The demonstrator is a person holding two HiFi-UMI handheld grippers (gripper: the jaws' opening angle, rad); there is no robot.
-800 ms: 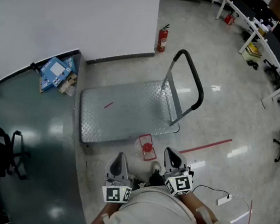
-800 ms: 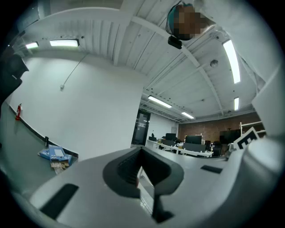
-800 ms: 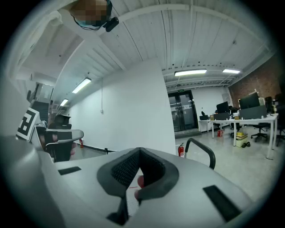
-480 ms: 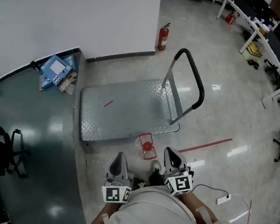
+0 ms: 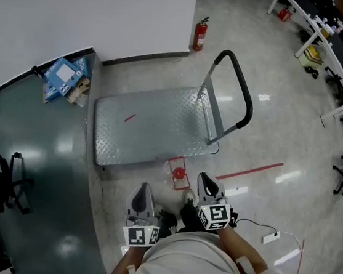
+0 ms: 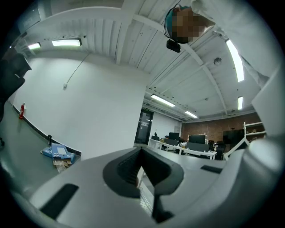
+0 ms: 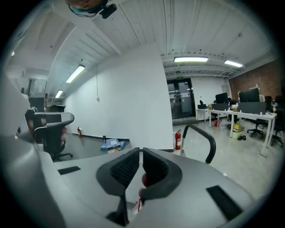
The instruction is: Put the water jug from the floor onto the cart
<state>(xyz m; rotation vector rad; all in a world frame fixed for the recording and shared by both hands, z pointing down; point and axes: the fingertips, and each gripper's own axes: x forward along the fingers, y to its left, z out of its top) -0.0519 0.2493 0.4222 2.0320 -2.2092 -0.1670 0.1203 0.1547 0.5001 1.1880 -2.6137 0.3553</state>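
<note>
Jug [image 5: 179, 173] sits on the floor [image 5: 271, 133] just beside the cart [image 5: 151, 127], left gripper [image 5: 145, 192] and right gripper [image 5: 206, 182] both closed tight, holding nothing.

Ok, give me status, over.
Left tongs and right tongs shut, empty. Water jug on floor beside cart. Nothing between them.

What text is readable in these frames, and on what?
No text reads clearly.
Fire extinguisher label: too small.
Blue box print: blurred.
Green sign over the door: too small.
Left marker cube, right marker cube: square patterns, no letters.
</note>
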